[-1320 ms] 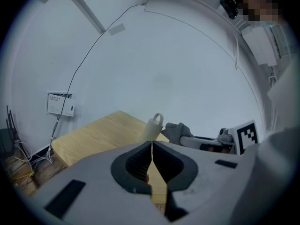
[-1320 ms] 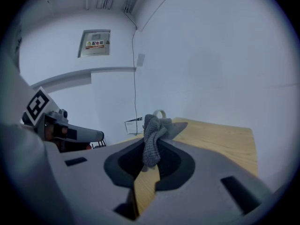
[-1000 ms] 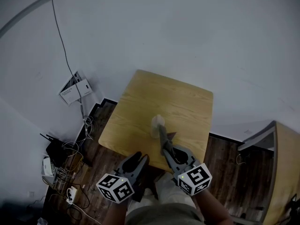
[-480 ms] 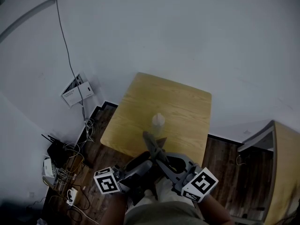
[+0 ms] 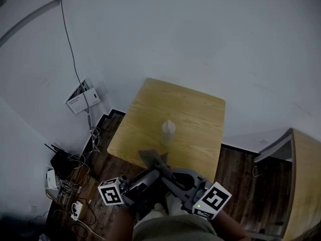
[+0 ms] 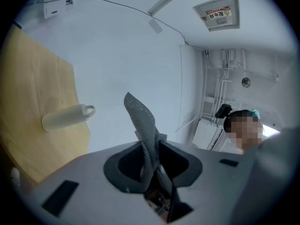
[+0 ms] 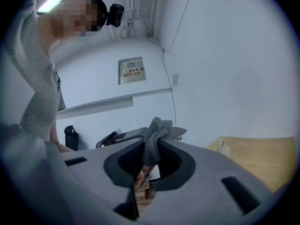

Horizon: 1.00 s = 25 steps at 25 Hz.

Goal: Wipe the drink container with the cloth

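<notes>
A pale drink bottle [image 5: 168,131] stands upright in the middle of the wooden table [image 5: 195,109]. The grey cloth [image 5: 149,157] hangs in the air over the table's near edge, apart from the bottle. My right gripper [image 5: 161,168] is shut on the cloth [image 7: 154,135], which is bunched at its jaw tips. My left gripper [image 5: 152,173] comes in from the left, its jaws closing with a strip of the cloth [image 6: 143,125] pinched between them. The left gripper view shows the bottle [image 6: 65,117] beyond the cloth, far from the jaws.
Cables and small devices [image 5: 65,174] litter the dark floor to the table's left. A printed box [image 5: 81,98] lies by the wall. A wooden cabinet [image 5: 306,185] stands at the right. The person's body is close behind both grippers.
The right gripper has pulled the cloth back from the bottle toward the table's near edge. The left gripper swung in to the right and now has the cloth in its jaws.
</notes>
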Each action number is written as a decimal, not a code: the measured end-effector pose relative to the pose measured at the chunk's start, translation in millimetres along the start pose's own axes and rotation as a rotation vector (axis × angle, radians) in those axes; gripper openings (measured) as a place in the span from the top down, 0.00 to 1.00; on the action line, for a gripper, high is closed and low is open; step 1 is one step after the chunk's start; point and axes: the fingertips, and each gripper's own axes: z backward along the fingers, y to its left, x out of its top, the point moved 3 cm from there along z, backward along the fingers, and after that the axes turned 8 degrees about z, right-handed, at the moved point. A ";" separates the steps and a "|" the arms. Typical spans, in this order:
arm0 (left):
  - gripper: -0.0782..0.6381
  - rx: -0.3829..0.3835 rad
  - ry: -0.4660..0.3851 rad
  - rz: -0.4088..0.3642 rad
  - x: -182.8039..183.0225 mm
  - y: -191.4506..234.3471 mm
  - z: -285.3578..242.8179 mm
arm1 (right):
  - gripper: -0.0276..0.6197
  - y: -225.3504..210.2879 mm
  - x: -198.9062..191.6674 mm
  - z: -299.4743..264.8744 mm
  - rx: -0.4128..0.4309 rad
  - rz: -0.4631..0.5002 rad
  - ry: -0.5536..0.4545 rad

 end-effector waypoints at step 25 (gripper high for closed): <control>0.86 0.371 -0.118 -0.343 43.0 25.0 33.3 | 0.69 -38.0 -29.9 9.9 -0.213 -0.038 0.086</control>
